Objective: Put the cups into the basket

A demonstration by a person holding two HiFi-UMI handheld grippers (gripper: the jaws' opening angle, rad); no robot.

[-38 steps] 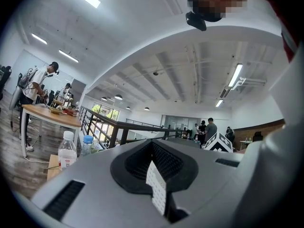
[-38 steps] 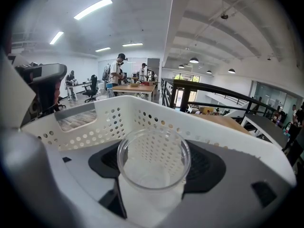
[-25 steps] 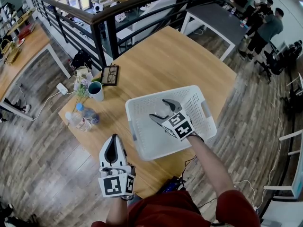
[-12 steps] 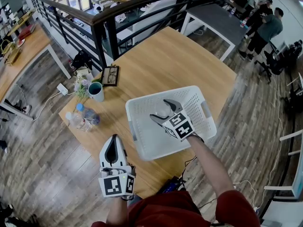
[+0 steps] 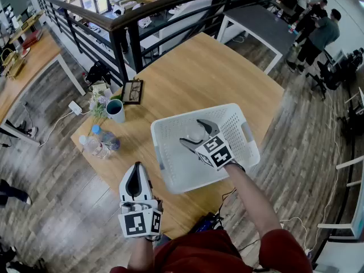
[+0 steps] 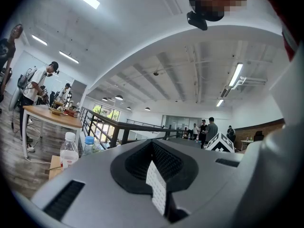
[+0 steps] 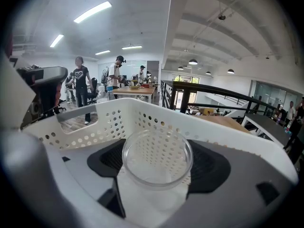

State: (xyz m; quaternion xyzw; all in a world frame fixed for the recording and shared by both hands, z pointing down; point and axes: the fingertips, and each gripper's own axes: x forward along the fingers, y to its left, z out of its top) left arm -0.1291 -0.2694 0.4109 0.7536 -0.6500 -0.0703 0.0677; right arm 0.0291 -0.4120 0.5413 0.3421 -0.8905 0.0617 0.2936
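On wooden table by railing, white basket, clear cup in right gripper

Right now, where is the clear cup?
The clear cup is between the jaws of the right gripper, inside the white basket, which in the head view stands on the near right part of the wooden table.

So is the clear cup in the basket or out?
In. The clear cup is upright between the right gripper's jaws, with the white basket's walls around it.
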